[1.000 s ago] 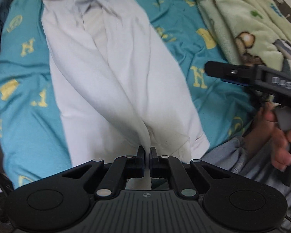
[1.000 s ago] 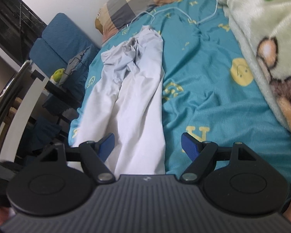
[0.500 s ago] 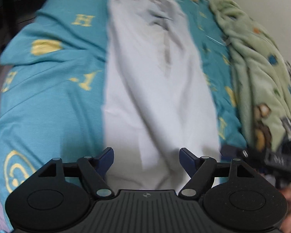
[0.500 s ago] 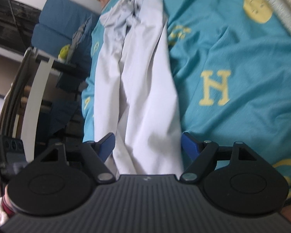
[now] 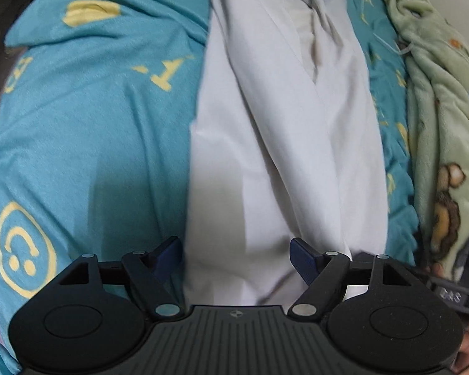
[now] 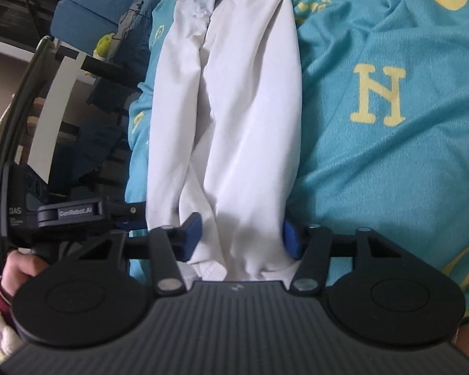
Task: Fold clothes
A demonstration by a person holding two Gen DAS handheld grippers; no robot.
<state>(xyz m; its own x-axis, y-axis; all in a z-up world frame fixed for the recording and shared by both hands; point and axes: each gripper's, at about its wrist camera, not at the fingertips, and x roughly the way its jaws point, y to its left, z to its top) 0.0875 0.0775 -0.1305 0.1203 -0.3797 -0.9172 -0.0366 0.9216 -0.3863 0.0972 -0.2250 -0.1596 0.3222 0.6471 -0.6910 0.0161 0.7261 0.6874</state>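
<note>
Your left hand-held gripper (image 5: 236,251), which pinched the near hem of the long white cotton garment (image 5: 284,143) a second ago, now hangs spread over it, like your right hand-held gripper (image 6: 240,234), so the garment lies lengthwise on the teal letter-print bedsheet (image 5: 103,118), awaiting regrasping.

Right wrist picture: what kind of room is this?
Most likely a bedroom. White trousers lie on a teal bedsheet printed with yellow letters and smiley faces, a fleecy green bear blanket is bunched along one side, and a blue chair stands beside the bed.
</note>
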